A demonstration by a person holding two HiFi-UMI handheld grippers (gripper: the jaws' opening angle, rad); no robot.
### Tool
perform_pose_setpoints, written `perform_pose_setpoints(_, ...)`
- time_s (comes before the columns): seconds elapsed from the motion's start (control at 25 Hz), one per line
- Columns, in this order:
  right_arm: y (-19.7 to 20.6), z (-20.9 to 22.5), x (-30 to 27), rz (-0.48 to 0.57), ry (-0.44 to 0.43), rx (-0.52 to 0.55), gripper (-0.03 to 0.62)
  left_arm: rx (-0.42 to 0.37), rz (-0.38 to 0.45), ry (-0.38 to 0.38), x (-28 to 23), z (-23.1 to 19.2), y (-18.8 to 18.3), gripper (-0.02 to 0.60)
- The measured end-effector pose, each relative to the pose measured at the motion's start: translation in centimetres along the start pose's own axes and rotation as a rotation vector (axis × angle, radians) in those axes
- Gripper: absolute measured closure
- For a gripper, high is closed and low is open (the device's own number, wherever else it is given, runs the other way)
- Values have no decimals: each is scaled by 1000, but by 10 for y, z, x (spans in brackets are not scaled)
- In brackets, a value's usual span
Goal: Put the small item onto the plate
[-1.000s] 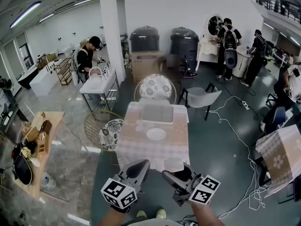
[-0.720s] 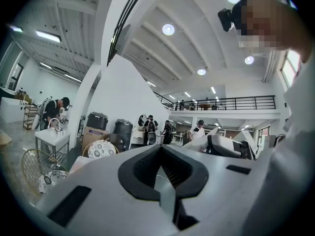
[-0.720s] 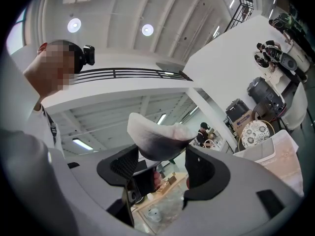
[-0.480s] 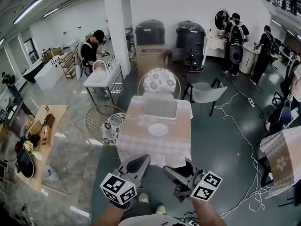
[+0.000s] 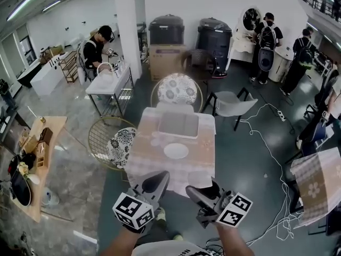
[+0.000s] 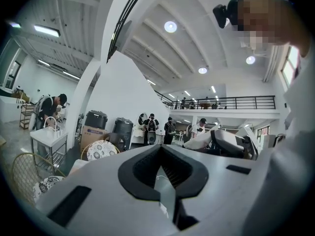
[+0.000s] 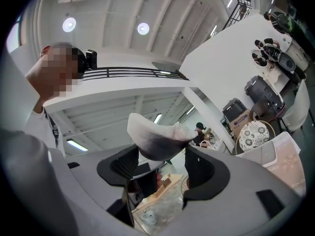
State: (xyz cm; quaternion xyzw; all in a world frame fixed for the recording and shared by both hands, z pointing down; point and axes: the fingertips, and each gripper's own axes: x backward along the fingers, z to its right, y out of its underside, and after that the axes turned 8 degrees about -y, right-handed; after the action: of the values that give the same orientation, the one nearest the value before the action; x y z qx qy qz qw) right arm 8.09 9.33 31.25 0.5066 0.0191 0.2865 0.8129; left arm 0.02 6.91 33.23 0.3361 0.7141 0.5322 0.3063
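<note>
In the head view a white plate (image 5: 176, 151) lies at the middle of a table with a pale checked cloth (image 5: 151, 161). Both grippers hover short of the table's near edge, apart from it. My right gripper (image 5: 198, 192) (image 7: 162, 166) is shut on a small white item (image 7: 156, 134) with a dark smudge, which sticks up from between its jaws. In the head view that item (image 5: 199, 178) shows as a pale patch at the jaw tips. My left gripper (image 5: 154, 183) (image 6: 160, 162) has its jaws shut together with nothing in them.
A grey tray (image 5: 179, 125) lies behind the plate. A round patterned chair (image 5: 177, 88) stands at the far side, a wire chair (image 5: 113, 142) at the left and a grey chair (image 5: 230, 104) at the back right. Cables (image 5: 266, 143) trail over the floor at the right. People stand far behind.
The head camera has swayed a little, so the table shifts slightly in view. Both grippers keep the same pose, and the right one still holds the white item.
</note>
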Motion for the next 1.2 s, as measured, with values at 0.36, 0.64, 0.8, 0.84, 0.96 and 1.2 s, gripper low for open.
perform_pose_setpoints(0.36, -7, 68, -67, -8, 73, 15, 306, 8, -12, 69, -60, -75, -10, 577)
perform_pose_setpoints(0.64, -4, 102, -96, -17, 113, 21, 306, 34, 2, 142, -85, -113, -11, 577)
perform_pose_setpoints(0.8, -2, 118, -103, -21, 131, 13, 306, 37, -23, 145, -97, -125, -2, 577)
perform_pose_setpoints(0.84, -3, 122, -104, -24, 134, 12, 306, 42, -30, 143, -101, -128, 0, 577)
perform_pose_setpoints(0.96, -2, 134, -105, -41, 141, 7, 306, 58, -51, 138, -115, -133, 8, 577)
perform_pose_setpoints(1.2, 6, 179, -110, -73, 159, -13, 306, 61, -67, 129, -147, -150, 20, 577)
